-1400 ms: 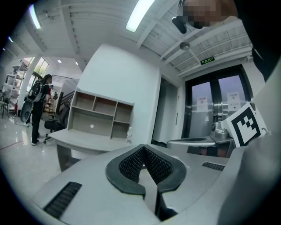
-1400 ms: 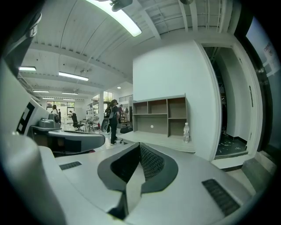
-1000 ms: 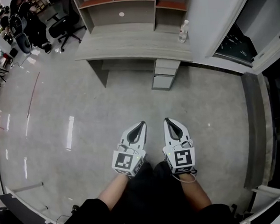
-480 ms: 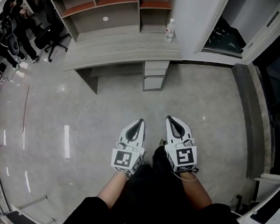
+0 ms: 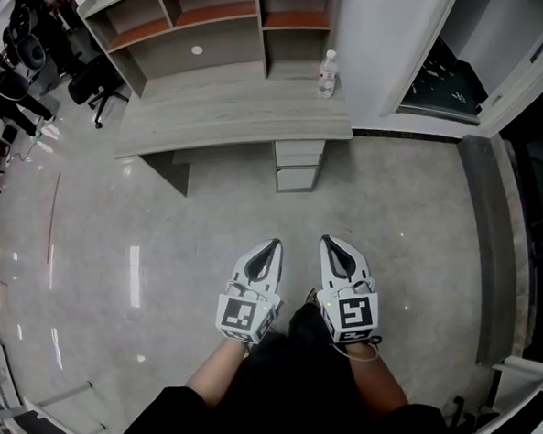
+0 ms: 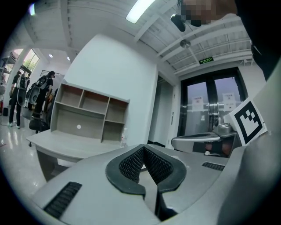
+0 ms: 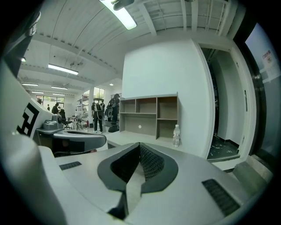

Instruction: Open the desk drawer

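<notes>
A grey desk (image 5: 228, 113) stands at the far side of the floor, and its drawer stack (image 5: 298, 164) under the right end is closed. Both grippers are held side by side above the floor, well short of the desk and touching nothing. My left gripper (image 5: 274, 244) is shut and holds nothing; in the left gripper view its pads (image 6: 131, 160) meet at the tip. My right gripper (image 5: 326, 240) is also shut and holds nothing. In the right gripper view it (image 7: 139, 145) points toward the desk (image 7: 131, 139).
A shelf unit (image 5: 214, 22) rises from the back of the desk, and a clear water bottle (image 5: 327, 74) stands at the right end. A white wall block (image 5: 398, 39) and a dark doorway (image 5: 447, 81) lie to the right. Office chairs (image 5: 94, 85) and people (image 5: 11, 85) stand at the far left.
The desk and its drawers have come nearer in the head view, with more of the shelves showing. Both grippers moved forward together and stayed shut, side by side.
</notes>
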The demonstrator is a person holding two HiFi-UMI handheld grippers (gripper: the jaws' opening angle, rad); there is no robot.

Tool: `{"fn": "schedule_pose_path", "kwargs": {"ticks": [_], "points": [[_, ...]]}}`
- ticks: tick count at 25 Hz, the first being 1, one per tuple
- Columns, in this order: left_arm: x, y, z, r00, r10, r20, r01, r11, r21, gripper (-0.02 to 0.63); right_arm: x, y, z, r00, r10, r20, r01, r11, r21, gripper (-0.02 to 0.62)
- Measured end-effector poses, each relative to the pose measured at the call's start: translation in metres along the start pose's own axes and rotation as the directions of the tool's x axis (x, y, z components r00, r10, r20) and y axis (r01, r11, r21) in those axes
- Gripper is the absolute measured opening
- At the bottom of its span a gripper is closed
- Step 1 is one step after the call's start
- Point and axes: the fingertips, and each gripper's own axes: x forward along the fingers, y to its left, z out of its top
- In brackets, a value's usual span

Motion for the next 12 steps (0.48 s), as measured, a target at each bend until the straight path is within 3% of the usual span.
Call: {"fn": "schedule_pose_path", "kwargs": {"ticks": [12], "points": [[0.100,0.002,-0.015,0.994,0.091,-0.053,-0.091,0.996,0.003,0.005,0.057,-0.092,-0.033,0.996,0.084,-0.036,-0.083,0.996,0.043,0.005]]}}
